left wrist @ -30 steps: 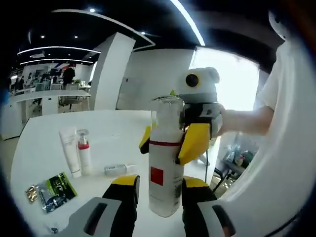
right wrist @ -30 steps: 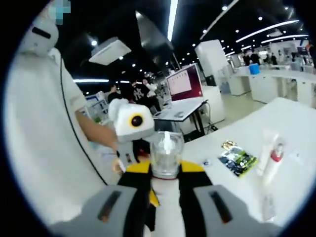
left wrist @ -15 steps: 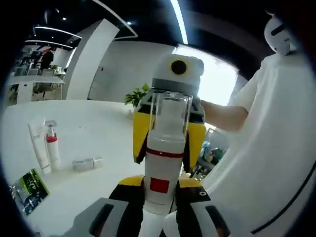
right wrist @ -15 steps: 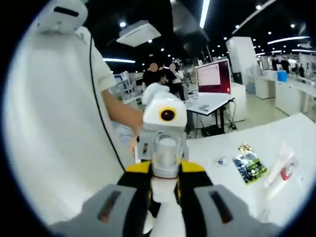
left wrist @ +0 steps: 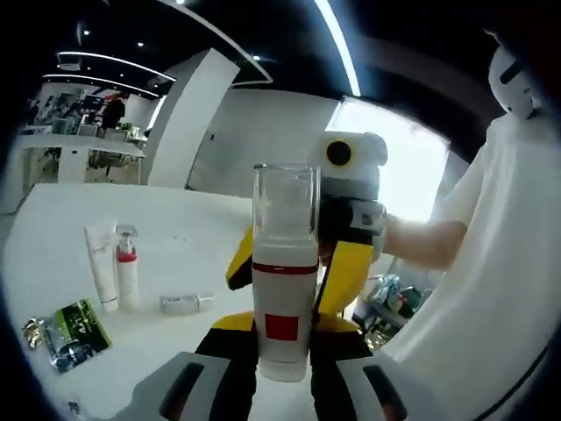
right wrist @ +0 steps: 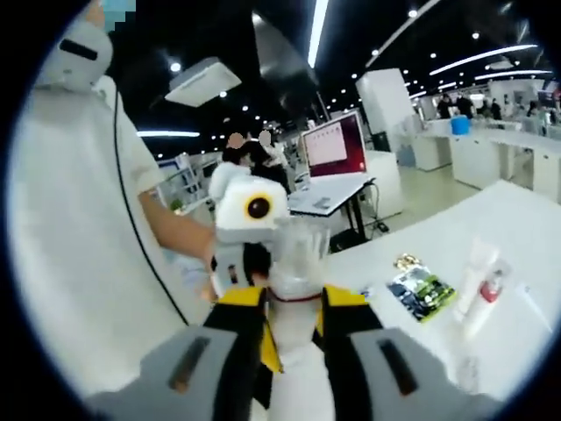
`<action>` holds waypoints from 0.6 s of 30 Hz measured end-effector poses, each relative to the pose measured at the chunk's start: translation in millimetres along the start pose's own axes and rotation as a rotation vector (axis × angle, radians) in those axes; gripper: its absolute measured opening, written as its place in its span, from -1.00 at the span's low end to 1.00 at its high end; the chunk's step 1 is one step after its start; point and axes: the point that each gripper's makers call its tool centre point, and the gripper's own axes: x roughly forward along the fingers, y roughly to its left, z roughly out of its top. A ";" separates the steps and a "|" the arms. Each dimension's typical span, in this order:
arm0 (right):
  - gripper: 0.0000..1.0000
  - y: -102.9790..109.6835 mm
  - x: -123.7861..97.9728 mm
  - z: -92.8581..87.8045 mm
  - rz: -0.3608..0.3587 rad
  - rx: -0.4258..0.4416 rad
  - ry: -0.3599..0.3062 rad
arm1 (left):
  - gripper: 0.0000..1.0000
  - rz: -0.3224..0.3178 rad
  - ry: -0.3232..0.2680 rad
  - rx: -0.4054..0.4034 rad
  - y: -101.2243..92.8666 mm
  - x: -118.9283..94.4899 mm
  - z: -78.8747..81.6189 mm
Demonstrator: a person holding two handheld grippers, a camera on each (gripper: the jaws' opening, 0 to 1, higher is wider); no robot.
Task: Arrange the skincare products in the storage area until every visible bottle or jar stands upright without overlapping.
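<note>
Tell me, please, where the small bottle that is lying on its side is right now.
In the left gripper view, the small bottle lies on the white table, left of the held pump bottle and right of the upright red-collared bottle.

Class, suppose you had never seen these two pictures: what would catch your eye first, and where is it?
A tall white bottle with a clear cap and red band, upright in mid-frame, gripped low by the left gripper and higher by the right gripper. Behind it on the white table, a tube and pump bottle stand together.

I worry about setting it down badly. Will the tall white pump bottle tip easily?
Probably: the pump bottle is tall and narrow. Its clear cap looks smooth and may slip. Both the left tongs and right tongs grip it.
</note>
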 end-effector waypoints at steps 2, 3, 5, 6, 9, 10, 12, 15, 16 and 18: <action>-0.35 -2.5 0.7 5.4 -0.020 0.012 -0.027 | -0.56 0.044 -0.007 0.019 6.0 -1.1 7.6; -0.34 -3.2 0.4 7.5 -0.026 0.016 -0.036 | -0.56 0.069 -0.013 0.028 9.6 -1.5 11.3; -0.32 -7.2 -0.7 11.7 -0.051 0.026 -0.053 | -0.56 0.116 -0.019 0.048 15.7 -2.8 18.1; -0.32 -10.8 -2.3 14.9 -0.072 0.035 -0.066 | -0.56 0.137 -0.022 0.057 18.6 -3.2 20.2; -0.32 -15.2 -7.1 25.5 -0.104 0.066 -0.118 | -0.56 0.188 -0.011 0.087 24.4 -2.7 25.3; -0.32 -16.4 -8.4 27.0 -0.111 0.075 -0.126 | -0.56 0.200 -0.014 0.096 25.7 -2.5 27.0; -0.32 -23.3 -12.3 30.2 -0.157 0.118 -0.151 | -0.56 0.229 -0.022 0.082 29.0 -2.0 30.5; -0.32 -28.7 -16.3 32.0 -0.201 0.169 -0.182 | -0.56 0.323 -0.013 0.102 39.9 -1.2 32.1; -0.32 -28.8 -17.1 33.2 -0.209 0.175 -0.192 | -0.56 0.345 0.006 0.104 42.1 -0.2 29.7; -0.31 -31.6 -17.5 32.9 -0.251 0.197 -0.195 | -0.56 0.386 0.047 0.130 46.3 1.9 24.9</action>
